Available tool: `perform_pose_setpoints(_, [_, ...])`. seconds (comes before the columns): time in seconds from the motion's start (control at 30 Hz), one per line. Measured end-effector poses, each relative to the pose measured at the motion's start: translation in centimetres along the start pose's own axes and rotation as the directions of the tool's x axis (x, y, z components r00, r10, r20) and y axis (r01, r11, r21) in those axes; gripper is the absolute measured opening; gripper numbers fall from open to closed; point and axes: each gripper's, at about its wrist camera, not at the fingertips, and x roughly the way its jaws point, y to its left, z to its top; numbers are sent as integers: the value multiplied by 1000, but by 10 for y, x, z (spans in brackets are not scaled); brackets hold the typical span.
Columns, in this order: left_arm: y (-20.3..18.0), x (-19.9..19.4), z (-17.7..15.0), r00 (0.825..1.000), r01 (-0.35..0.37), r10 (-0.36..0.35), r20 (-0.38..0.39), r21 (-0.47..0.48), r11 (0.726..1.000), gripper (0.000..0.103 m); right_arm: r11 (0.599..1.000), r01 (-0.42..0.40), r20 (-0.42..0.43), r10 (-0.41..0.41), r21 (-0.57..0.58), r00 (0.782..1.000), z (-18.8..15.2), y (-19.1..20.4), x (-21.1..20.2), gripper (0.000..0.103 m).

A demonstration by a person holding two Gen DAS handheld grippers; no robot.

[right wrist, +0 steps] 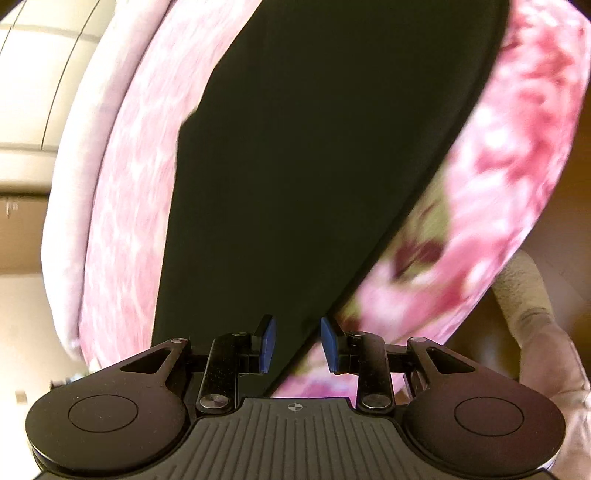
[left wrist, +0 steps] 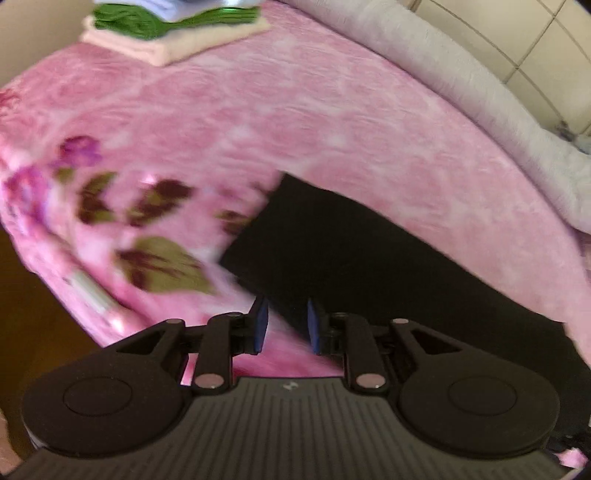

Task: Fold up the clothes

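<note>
Left gripper (left wrist: 284, 325): spread, nothing pinched, above near edge of black garment (left wrist: 332, 251). Right gripper (right wrist: 298, 345): spread, astride garment's edge, pads not pressing. Garment flat on pink bed (left wrist: 258, 110); fold apparently under way. Next: pinch edge, fold over. Left view only: folded stack (left wrist: 173, 33) at far end.

Left matte black plastic tongs (left wrist: 285, 325) carry two flat blue rubber pads (left wrist: 261, 325) on jointed black link arms with round silver rivets. Behind sit two large round black discs and a grey ribbed plate (a small pale logo at its edge). Right matte black plastic tongs (right wrist: 298, 345) match, their plate bearing a crosshair mark.
</note>
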Motion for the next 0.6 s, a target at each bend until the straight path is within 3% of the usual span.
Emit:
perform_pose_setpoints(0.13, [-61, 28, -14, 985, 149, -141, -104, 72, 986, 17, 998, -36, 119, 31, 43, 992, 24, -19, -16, 31])
perform_pose_setpoints(0.23, [-113, 59, -30, 949, 246, -216, -228, 112, 963, 17, 997, -27, 142, 17, 69, 990, 53, -53, -31, 31])
perform_pose_setpoints(0.33, [-162, 76, -52, 931, 253, -186, -314, 190, 949, 17, 993, 93, 72, -98, 71, 993, 69, -80, -41, 31])
perform_pose_setpoints(0.37, [-177, 76, -58, 926, 271, -195, -323, 210, 939, 17, 989, 139, 45, -141, 48, 989, 74, -82, -44, 31])
perform_pose_setpoints(0.43, [-207, 75, -66, 925, 287, -201, -323, 246, 926, 17, 990, 140, 47, -139, -13, 989, 86, -83, -58, 31])
perform_pose_setpoints(0.6, [-277, 83, -74, 924, 314, -222, -312, 287, 905, 17, 945, 227, 207, -180, -237, 962, 138, -73, -93, 31])
